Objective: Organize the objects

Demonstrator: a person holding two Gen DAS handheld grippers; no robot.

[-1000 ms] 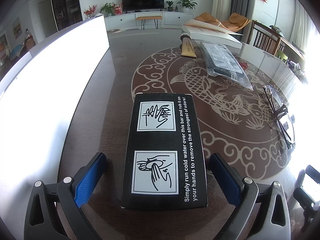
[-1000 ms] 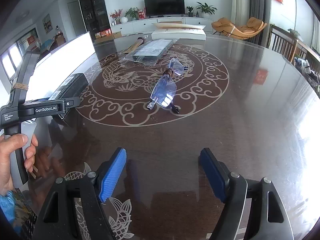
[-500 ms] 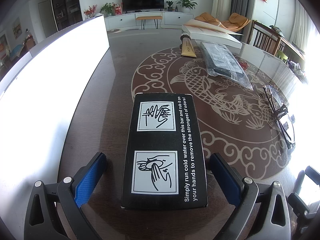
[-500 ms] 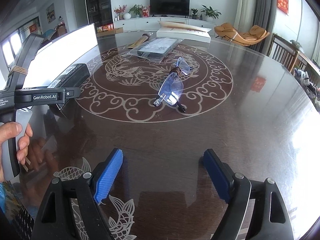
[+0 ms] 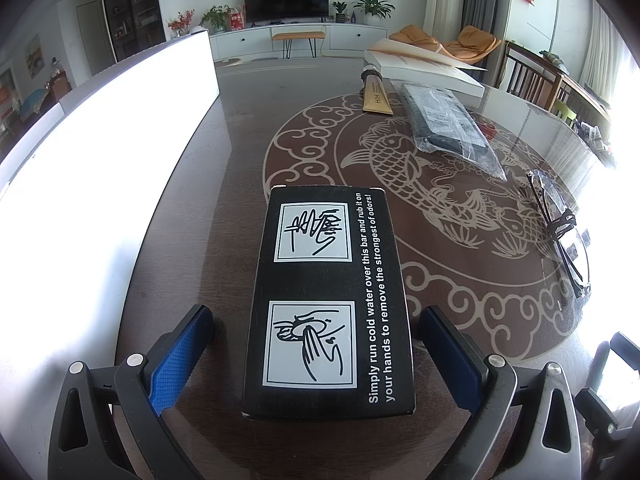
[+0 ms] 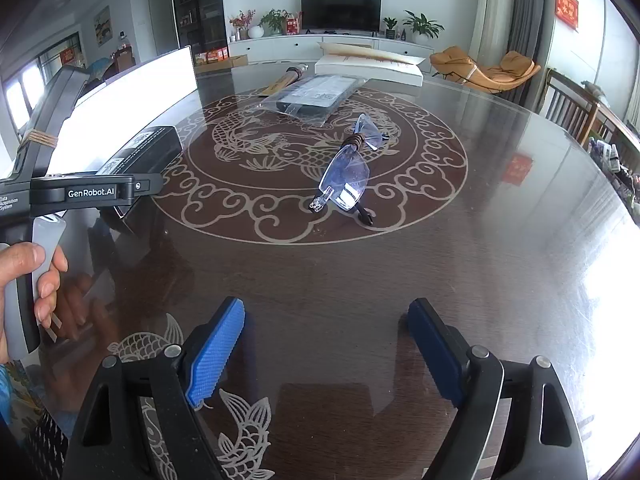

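A black box (image 5: 328, 300) with white hand-washing pictures lies flat on the dark patterned table (image 5: 240, 160). My left gripper (image 5: 316, 312) is open around the box's near end, with a gap between each blue pad and the box's sides. The right wrist view shows the same box (image 6: 140, 152) at the left. My right gripper (image 6: 326, 304) hangs open over bare table with nothing between its fingers. Clear folded glasses (image 6: 348, 172) lie on the fish pattern beyond it, and they appear at the right edge as glasses (image 5: 560, 232) in the left wrist view.
A bright white panel (image 5: 100, 160) runs along the table's left side. Farther back lie a dark item in a plastic bag (image 5: 448, 128), a tan flat package (image 5: 376, 96) and a white flat box (image 5: 424, 68). A person's hand (image 6: 32, 276) grips the left tool.
The right gripper's fingers stand slightly wider apart than a second ago. The left gripper and the black box have not moved.
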